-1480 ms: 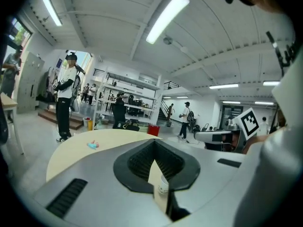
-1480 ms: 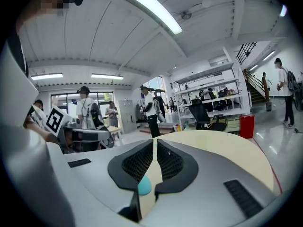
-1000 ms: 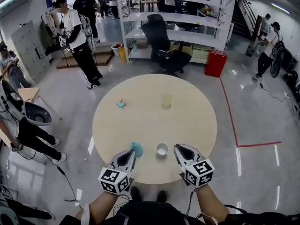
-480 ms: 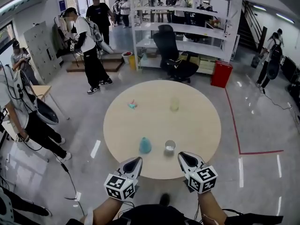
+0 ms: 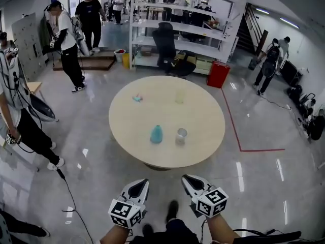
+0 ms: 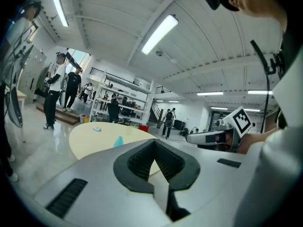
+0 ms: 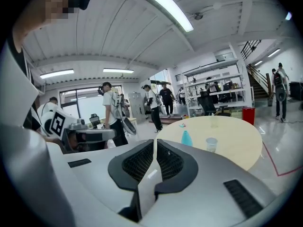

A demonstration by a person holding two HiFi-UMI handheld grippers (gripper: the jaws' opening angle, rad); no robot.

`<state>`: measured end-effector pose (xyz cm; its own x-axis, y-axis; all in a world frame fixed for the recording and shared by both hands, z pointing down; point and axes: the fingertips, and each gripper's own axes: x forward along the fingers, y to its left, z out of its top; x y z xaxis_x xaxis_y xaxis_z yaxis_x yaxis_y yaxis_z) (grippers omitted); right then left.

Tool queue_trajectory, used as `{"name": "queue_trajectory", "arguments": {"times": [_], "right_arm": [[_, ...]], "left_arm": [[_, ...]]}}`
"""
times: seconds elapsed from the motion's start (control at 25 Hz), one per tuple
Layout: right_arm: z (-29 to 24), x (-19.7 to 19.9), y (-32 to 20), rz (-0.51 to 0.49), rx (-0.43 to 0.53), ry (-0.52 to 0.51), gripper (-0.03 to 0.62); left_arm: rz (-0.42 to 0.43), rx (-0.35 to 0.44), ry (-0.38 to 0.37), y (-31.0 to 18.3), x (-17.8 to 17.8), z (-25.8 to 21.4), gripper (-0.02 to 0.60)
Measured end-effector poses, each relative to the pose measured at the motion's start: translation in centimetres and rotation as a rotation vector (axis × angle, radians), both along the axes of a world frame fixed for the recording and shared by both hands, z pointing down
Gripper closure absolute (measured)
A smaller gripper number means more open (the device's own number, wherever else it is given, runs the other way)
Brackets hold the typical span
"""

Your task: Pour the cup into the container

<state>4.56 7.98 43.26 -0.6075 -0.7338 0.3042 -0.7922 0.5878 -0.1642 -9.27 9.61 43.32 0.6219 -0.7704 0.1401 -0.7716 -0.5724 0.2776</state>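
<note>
A small clear cup (image 5: 181,135) (image 7: 211,144) stands on the near part of the round beige table (image 5: 203,111), with a blue cone-shaped thing (image 5: 156,134) (image 7: 186,138) (image 6: 118,141) just left of it. A pale yellow translucent container (image 5: 180,96) stands at the table's far side. My left gripper (image 5: 143,183) (image 6: 155,142) and right gripper (image 5: 186,179) (image 7: 155,140) hover side by side over the floor, well short of the table edge. Both point toward the table. Their jaws meet at the tips and hold nothing.
A small pink-and-blue item (image 5: 137,98) lies at the table's far left. People (image 5: 65,39) stand to the left and at the back. Shelving (image 5: 177,29), an office chair (image 5: 166,47) and a red bin (image 5: 218,74) are behind the table. Red tape (image 5: 238,131) marks the floor on the right.
The view and both grippers have pulled back from the table. They were over its near edge beside the cup; now they are over bare floor. The cup and blue thing stay in place.
</note>
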Motion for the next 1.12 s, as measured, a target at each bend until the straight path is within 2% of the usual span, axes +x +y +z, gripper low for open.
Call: {"name": "queue_trajectory", "arguments": {"times": [0.28,0.48,0.6,0.84,1.0,1.12], "right_arm": [[-3.6,-0.7,7.1,-0.017,0.073,0.012,0.568],[-4.7,1.0,12.5,-0.047,0.095,-0.024,0.568],[-3.5,3.0,16.8,-0.073,0.083,-0.034,0.568],[-2.5,9.2,24.5,-0.079,0.088,-0.021,0.568],[-3.0,11.4,29.0,-0.077,0.072,-0.063,0.568],[-4.3,12.8,31.9,-0.083,0.112,-0.071,0.568]], "left_arm": [[-0.024,0.031,0.018,6.4,-2.1,-2.7,0.589],[-0.059,0.030,0.006,12.3,-0.9,-3.5,0.589],[-0.069,0.021,-0.010,16.2,1.4,-2.6,0.589],[-0.030,0.004,-0.086,24.0,10.0,-1.7,0.589],[-0.039,-0.056,-0.101,29.4,12.2,-1.4,0.589],[-0.024,-0.080,-0.122,33.3,13.6,-0.7,0.589]]}}
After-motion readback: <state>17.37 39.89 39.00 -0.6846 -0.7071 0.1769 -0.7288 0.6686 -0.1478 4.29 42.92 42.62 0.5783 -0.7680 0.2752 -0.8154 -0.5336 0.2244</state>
